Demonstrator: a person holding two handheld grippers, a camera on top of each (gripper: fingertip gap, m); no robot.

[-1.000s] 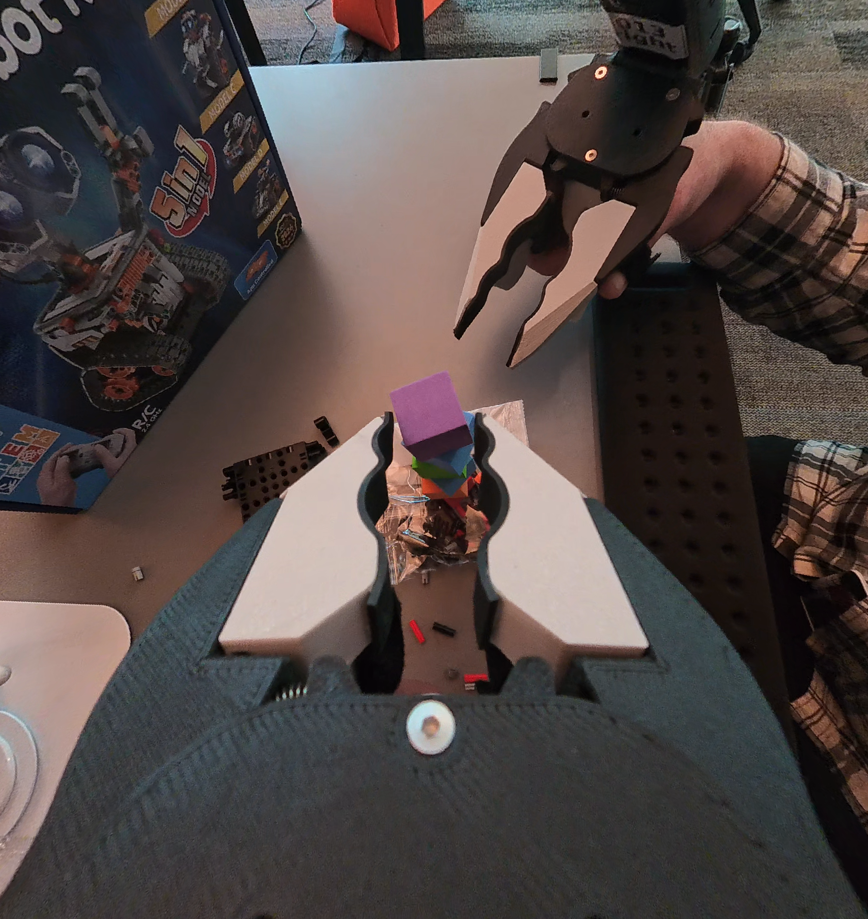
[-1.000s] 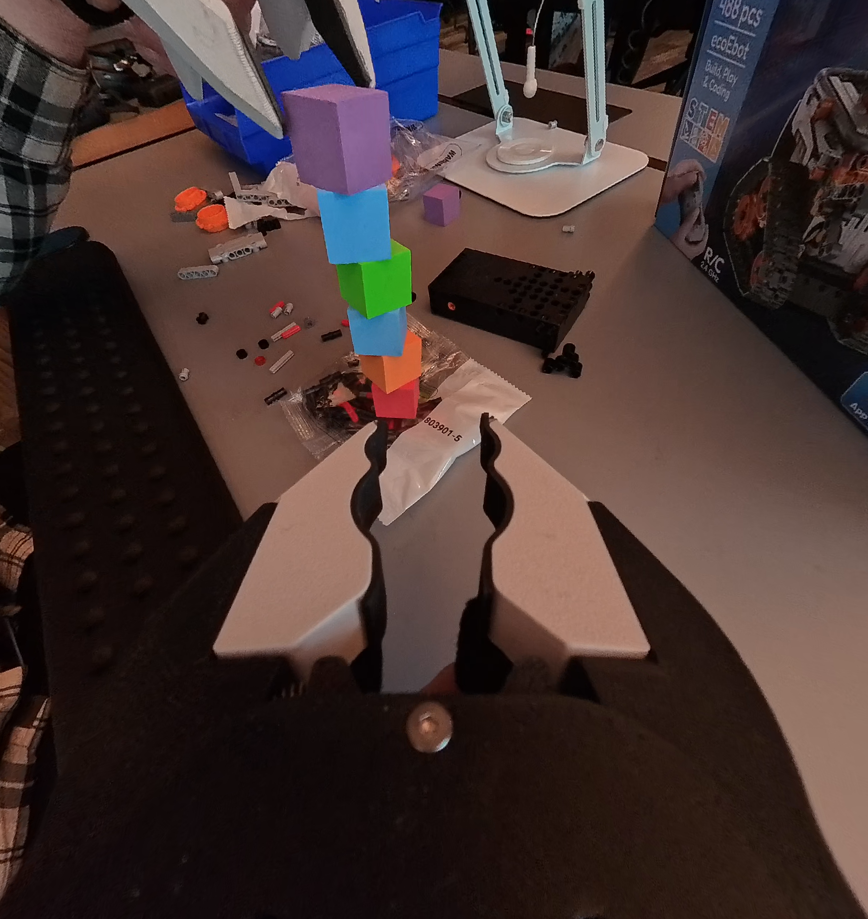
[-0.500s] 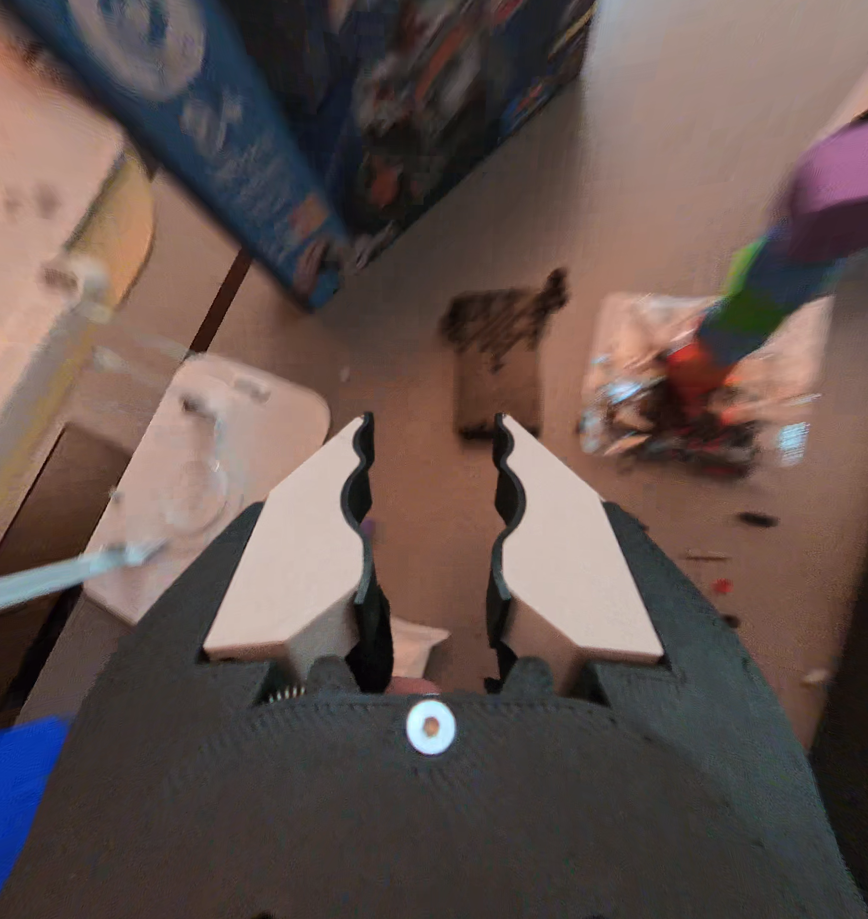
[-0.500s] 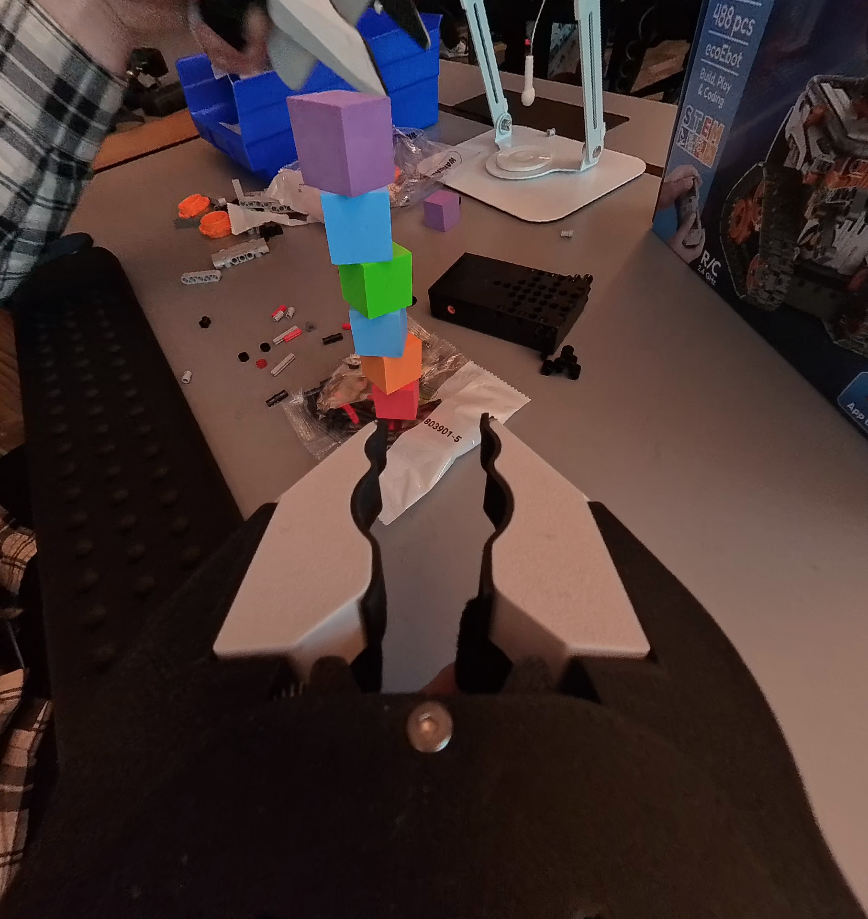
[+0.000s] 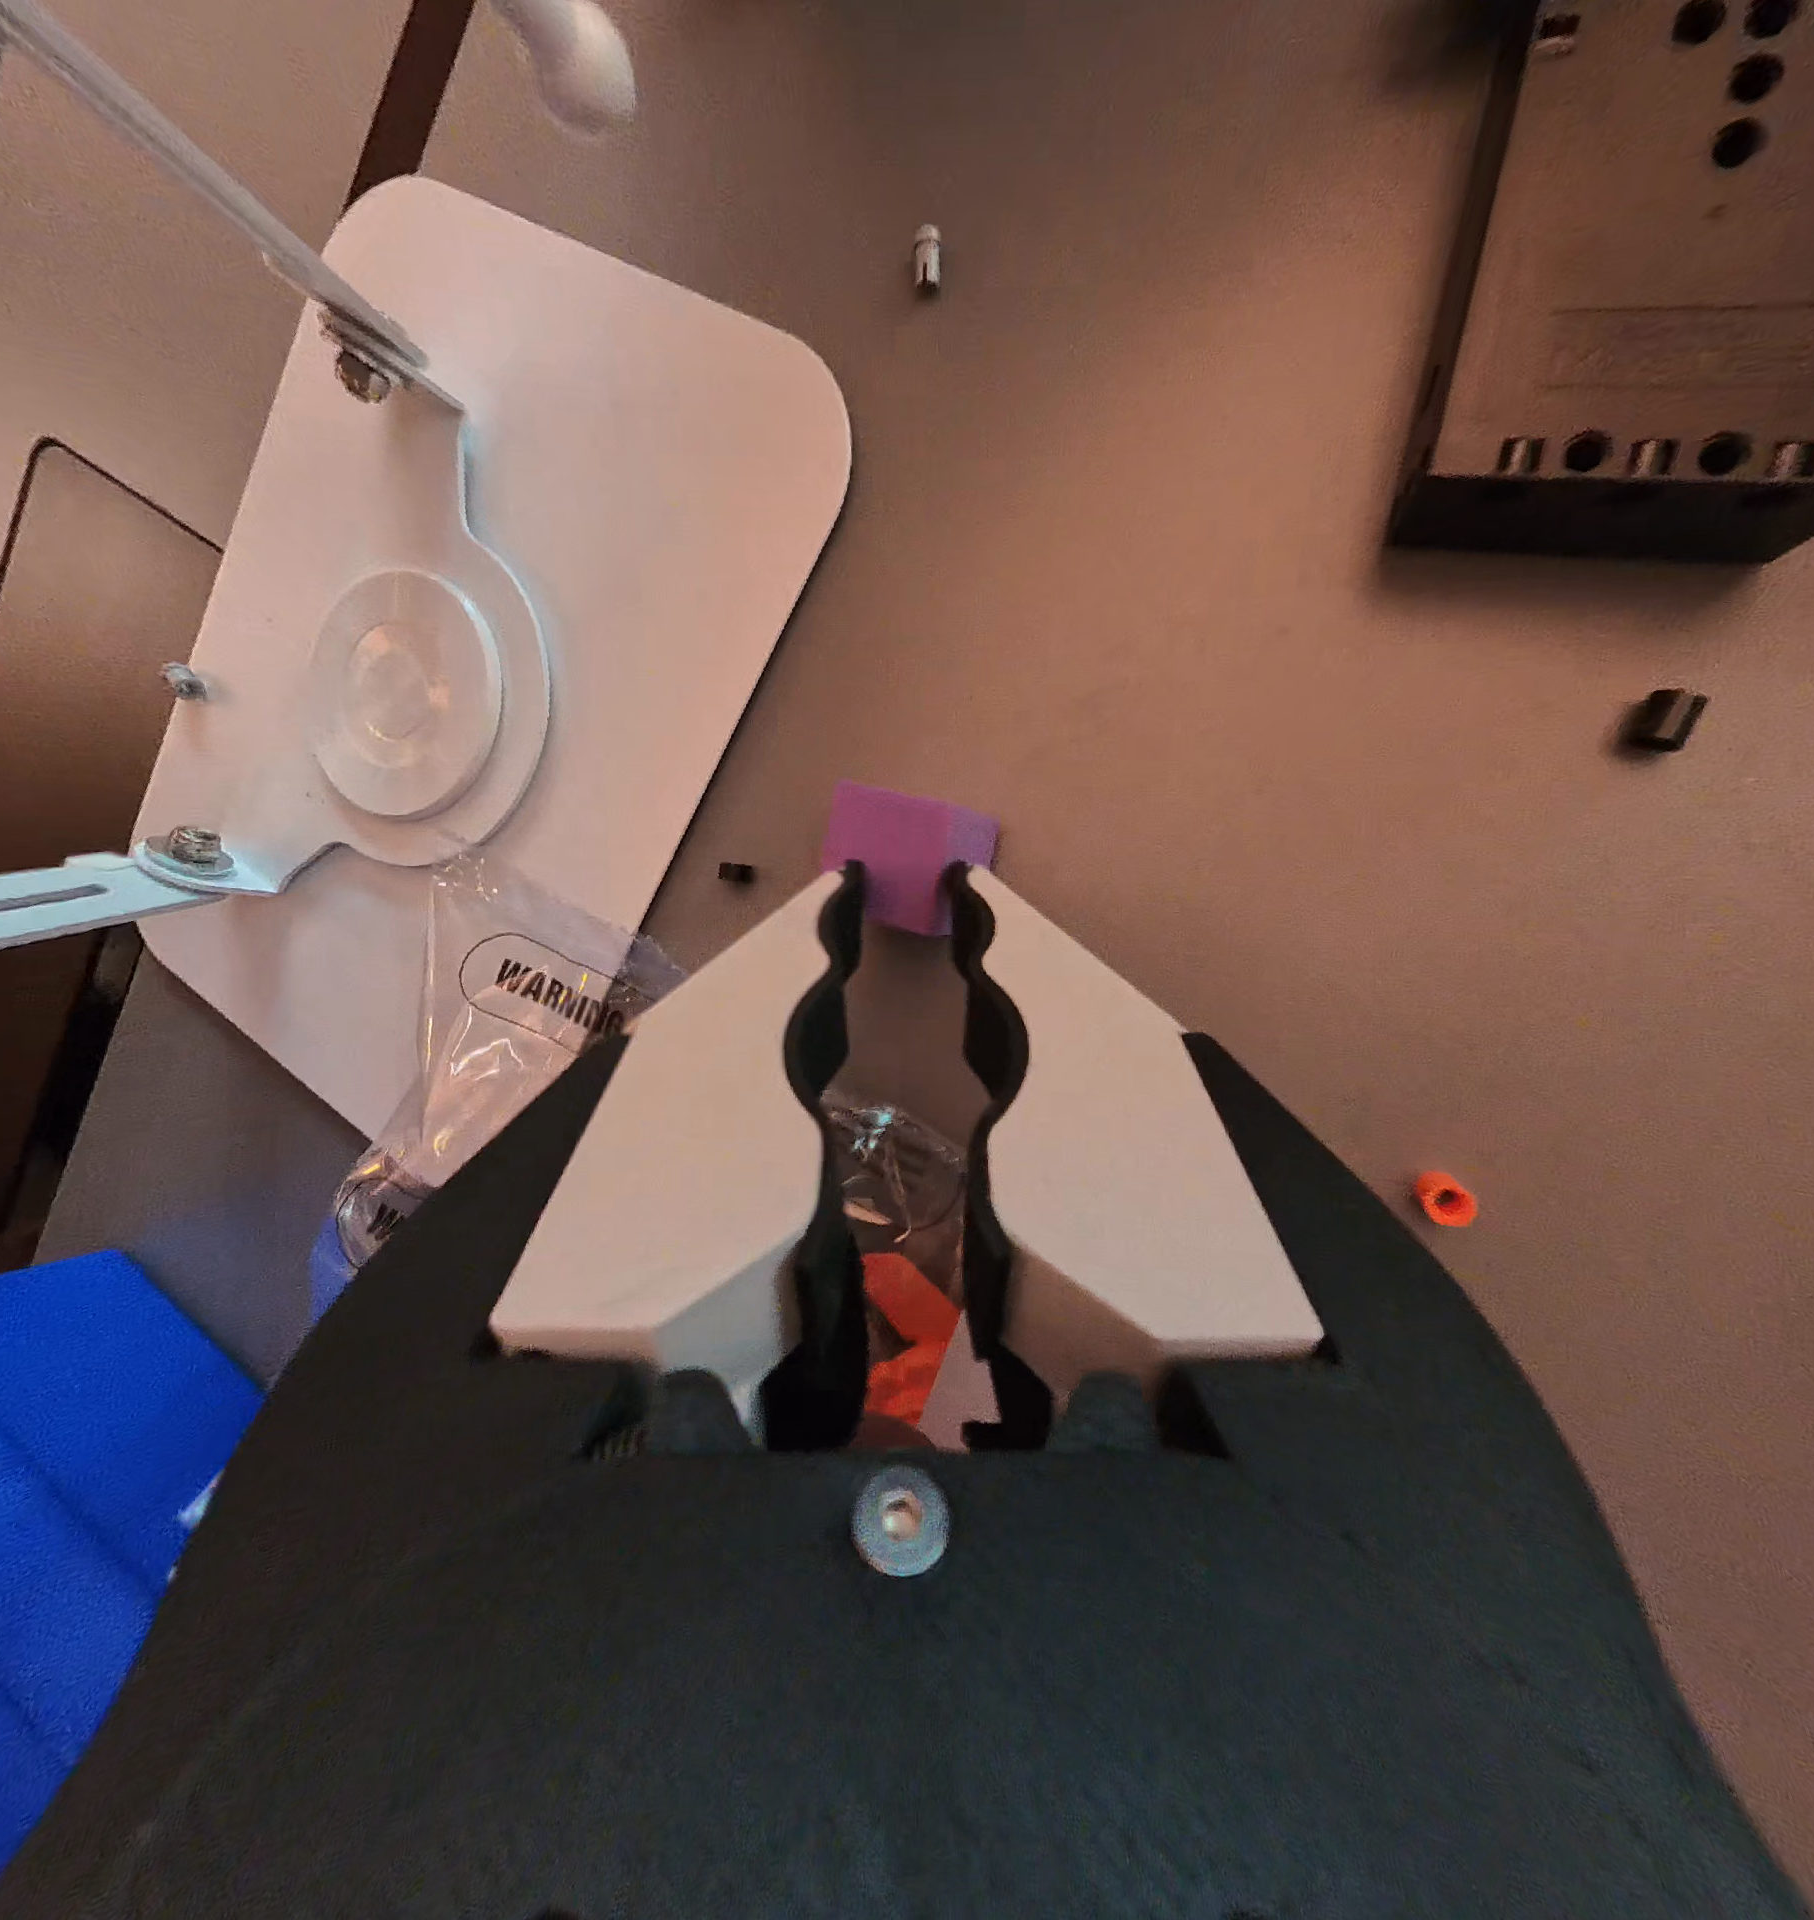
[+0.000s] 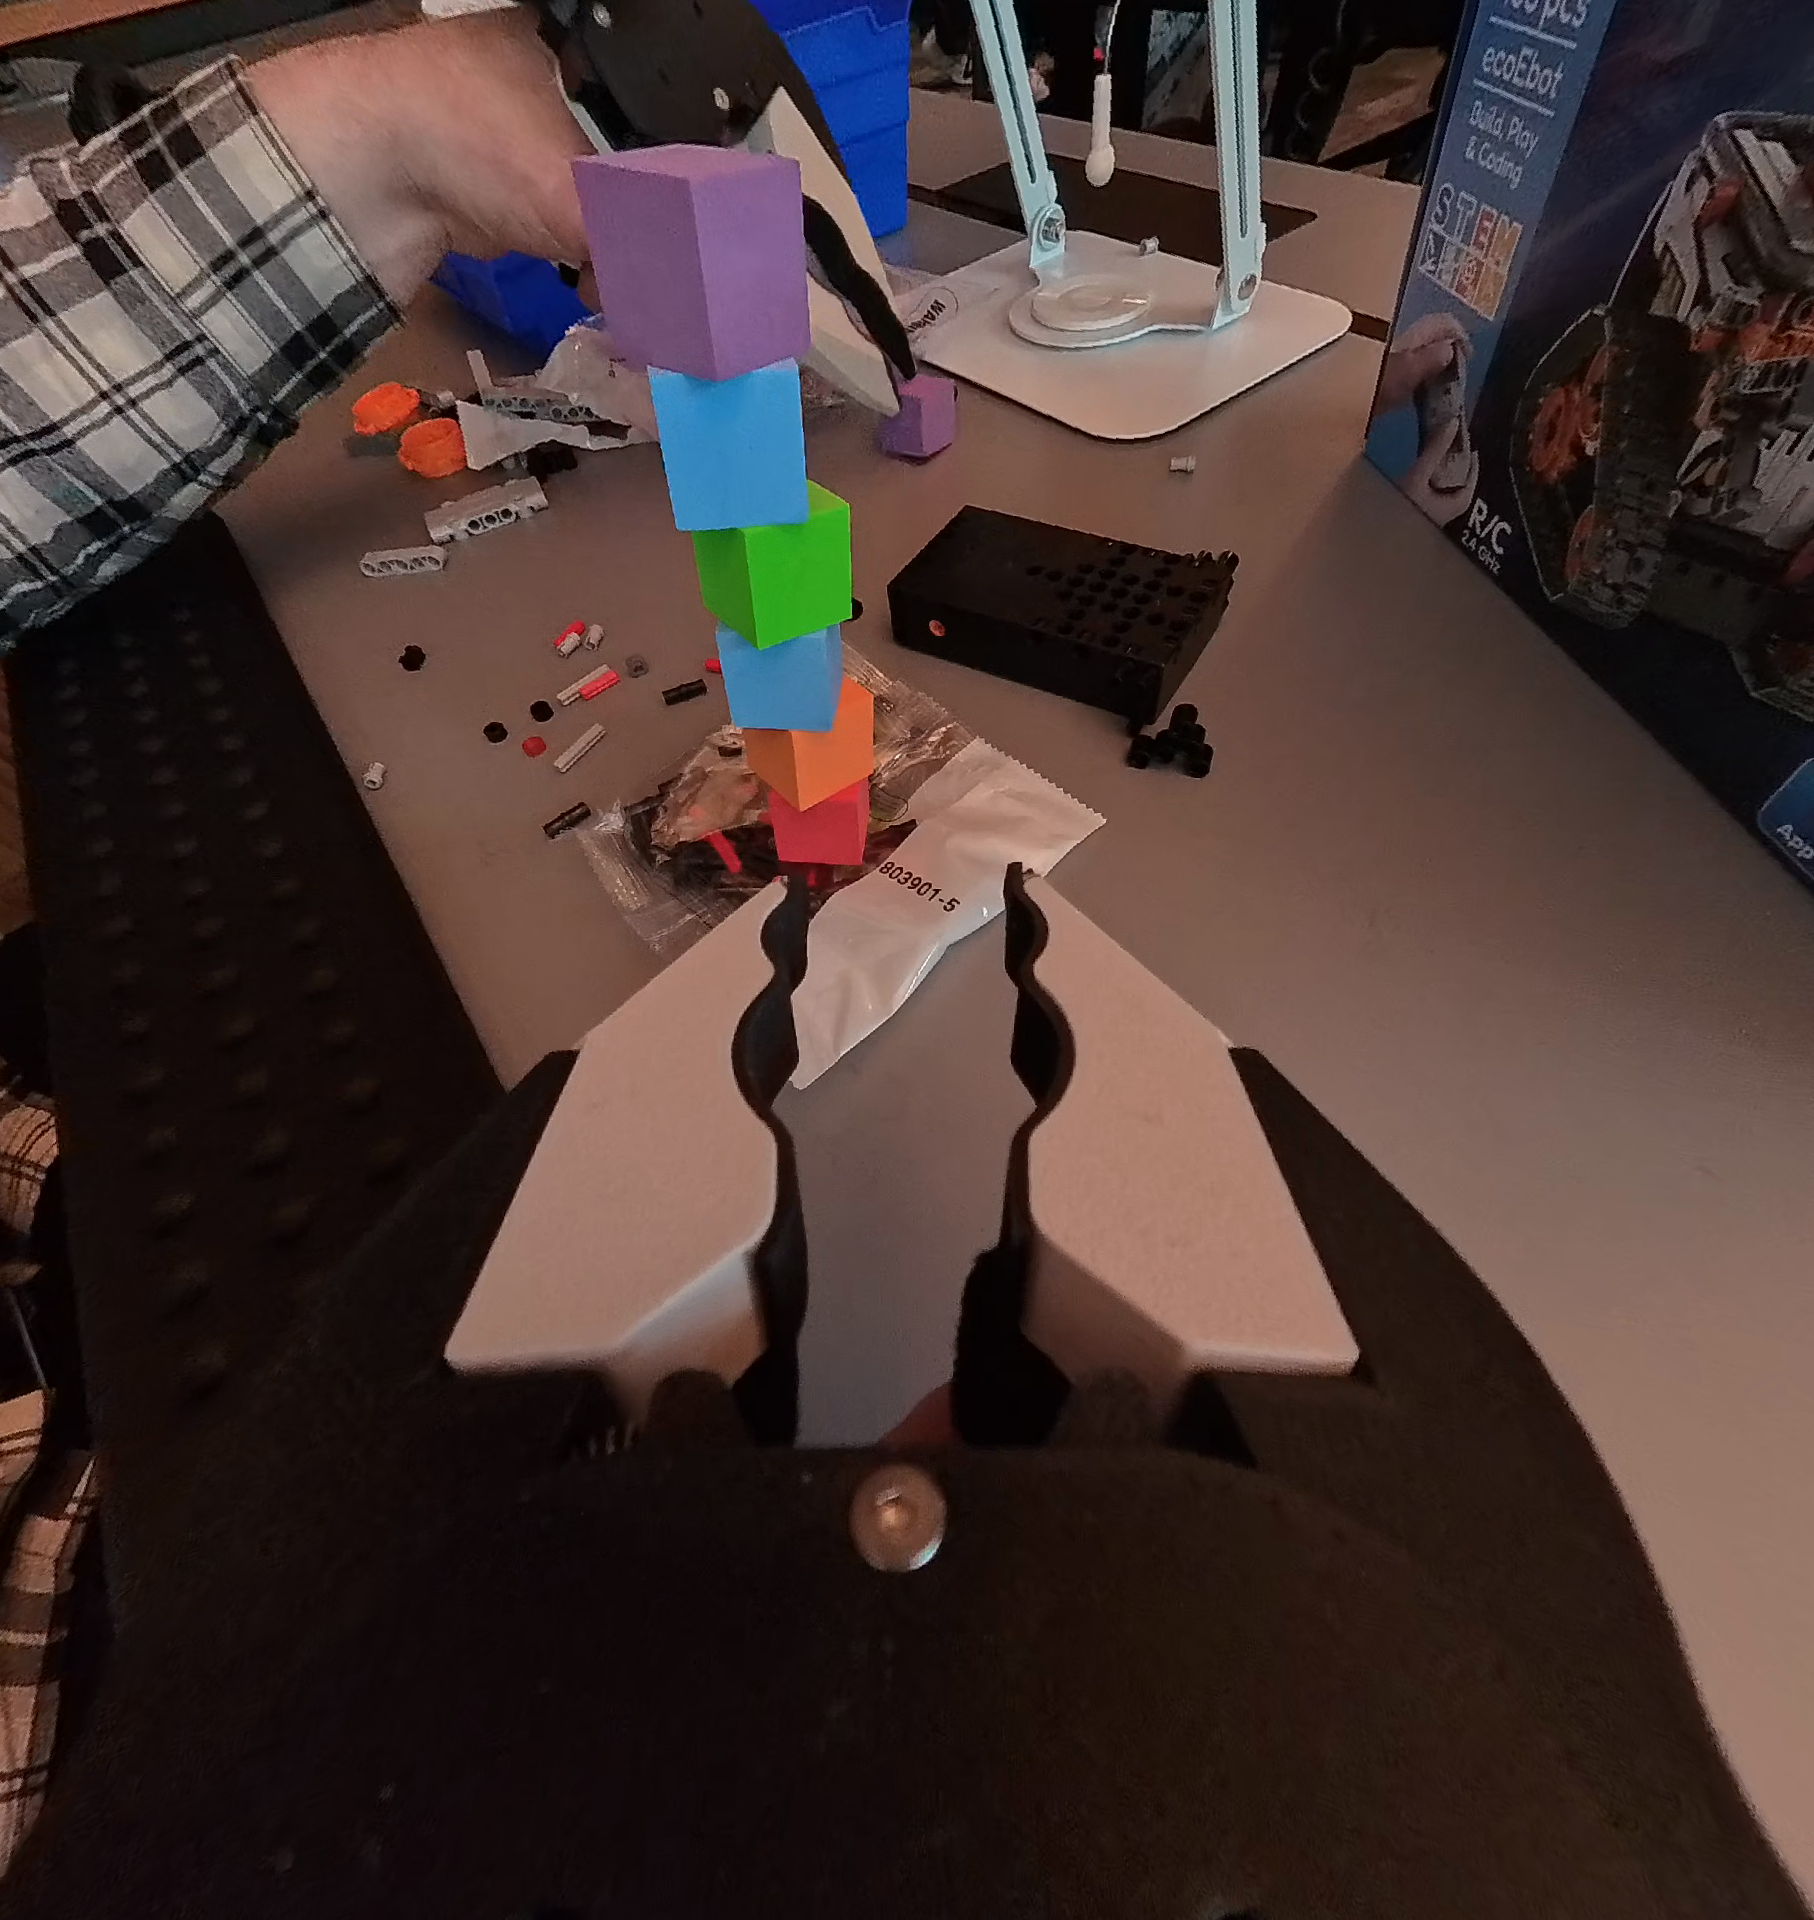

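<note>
My left gripper points down at a small purple cube on the grey table, beside the white lamp base. Its fingertips are narrowed onto the cube's two sides. From the right wrist view that cube looks tilted under the left gripper, which a hand in a plaid sleeve holds. My right gripper is open and empty, low over the table just short of a leaning cube tower. The tower has a red cube at the bottom and a large purple cube on top.
A black perforated block lies right of the tower, with a tall toy box behind it. Plastic bags sit under the tower and small loose parts beside it. A blue bin is at the back. A black studded mat runs along the left. My right fingertips sit around 30 cm from my left ones.
My left gripper left the top of the tower, swung across to the lamp base and came down on the small purple cube, its jaws narrowing. My right gripper barely moved.
</note>
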